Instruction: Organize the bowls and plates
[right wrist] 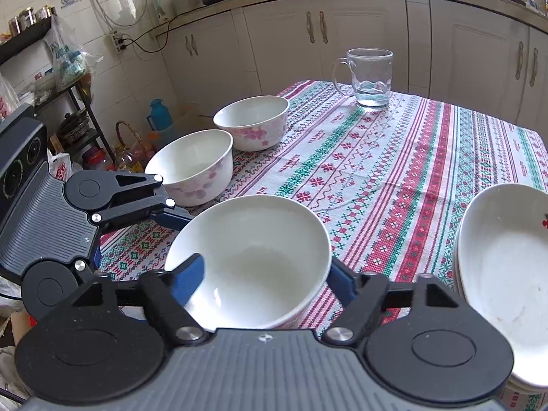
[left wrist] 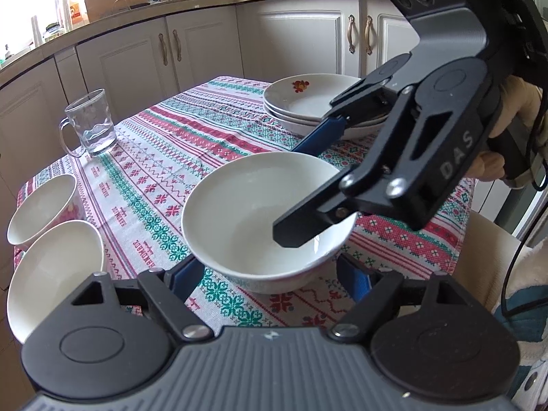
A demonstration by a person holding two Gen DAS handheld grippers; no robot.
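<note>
I have a white bowl (right wrist: 246, 260) standing upright on the patterned cloth near the surface's (right wrist: 394, 157) near edge. My right tongs (right wrist: 267, 274) are released: one blue finger (right wrist: 190, 279) sits inside the rim, the other outside, neither pressing. My left tongs (left wrist: 274, 274) are spread wide either side of the same bowl, not gripping it. Two flowered bowls (right wrist: 195, 164) stand along the left edge, a stack of plates (right wrist: 507, 267) by the right edge, a glass mug (right wrist: 370, 77) at the far edge.
</note>
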